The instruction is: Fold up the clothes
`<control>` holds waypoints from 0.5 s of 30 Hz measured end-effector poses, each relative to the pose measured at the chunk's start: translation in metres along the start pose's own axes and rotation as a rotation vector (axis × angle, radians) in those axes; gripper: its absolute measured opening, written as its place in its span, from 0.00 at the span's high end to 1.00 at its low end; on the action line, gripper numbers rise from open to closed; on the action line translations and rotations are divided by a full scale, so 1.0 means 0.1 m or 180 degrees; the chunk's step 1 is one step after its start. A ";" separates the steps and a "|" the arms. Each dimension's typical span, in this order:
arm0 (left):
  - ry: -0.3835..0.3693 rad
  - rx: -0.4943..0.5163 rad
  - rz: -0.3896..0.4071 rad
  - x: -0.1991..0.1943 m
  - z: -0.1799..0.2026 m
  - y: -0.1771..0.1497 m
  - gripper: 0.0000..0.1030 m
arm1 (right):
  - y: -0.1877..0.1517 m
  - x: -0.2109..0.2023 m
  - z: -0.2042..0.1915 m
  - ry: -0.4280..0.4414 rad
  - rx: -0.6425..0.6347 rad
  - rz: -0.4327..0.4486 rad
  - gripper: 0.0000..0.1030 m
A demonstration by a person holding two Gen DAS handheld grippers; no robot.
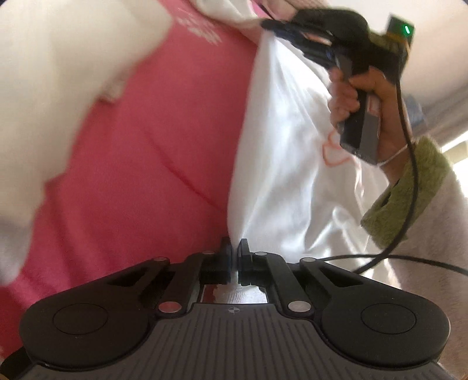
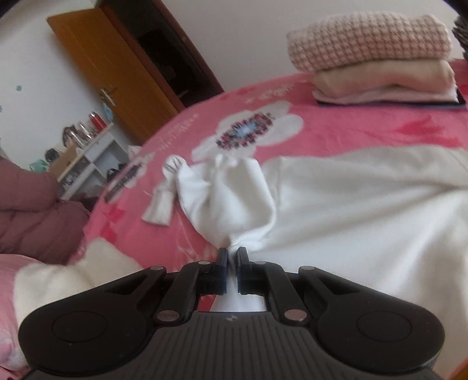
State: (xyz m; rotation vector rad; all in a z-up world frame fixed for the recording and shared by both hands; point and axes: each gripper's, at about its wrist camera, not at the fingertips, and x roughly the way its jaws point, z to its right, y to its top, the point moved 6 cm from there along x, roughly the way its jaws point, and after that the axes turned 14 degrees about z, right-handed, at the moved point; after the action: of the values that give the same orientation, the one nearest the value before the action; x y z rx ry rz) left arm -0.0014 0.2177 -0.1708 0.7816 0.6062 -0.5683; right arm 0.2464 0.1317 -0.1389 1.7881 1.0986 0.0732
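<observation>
your left gripper (image 1: 234, 248) is clenched on a pinch of the white garment (image 1: 280, 152); the fabric pulls up taut out of the jaws toward the right gripper (image 1: 273, 24) at the top of the left wrist view. your right hand (image 1: 359, 102) wraps that gripper's handle, with a green fleece cuff (image 1: 409, 193) at the wrist and a black cable (image 1: 409, 140) looping down past it.

right wrist view: the right gripper (image 2: 232, 257) is pinched shut on a bunched bit of the same white garment (image 2: 365, 204), with cloth gathered in folds just ahead of the fingertips. the garment's body spreads right across the pink bedspread (image 2: 351, 128), its top edge running roughly straight.

a white sock (image 2: 163, 190) lies just left of the bunched part, near the bed's left edge. a folded stack (image 2: 377, 58) sits at the far right of the bed, well apart from the garment. open pink bedspread lies between the garment's top edge and the stack. a cream cloth (image 2: 73, 277) sits at the near left.

beyond the bed: an orange door (image 2: 111, 70) and a white shelf (image 2: 87, 157).
</observation>
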 end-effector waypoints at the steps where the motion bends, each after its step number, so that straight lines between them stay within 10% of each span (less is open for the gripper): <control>1: 0.0025 -0.0053 0.0027 -0.03 -0.03 0.00 0.99 | 0.03 0.03 -0.04 0.0034 -0.0007 0.0002 0.94; 15: 0.0456 -0.0048 -0.0095 0.00 -0.27 0.13 0.97 | -0.29 0.67 -0.29 0.0053 -0.0042 -0.0157 0.94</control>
State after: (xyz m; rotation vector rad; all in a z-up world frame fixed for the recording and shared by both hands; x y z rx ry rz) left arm -0.0001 0.2463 -0.1797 0.8046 0.7543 -0.5376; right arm 0.2532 0.2016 -0.1737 1.7506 1.1509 0.0656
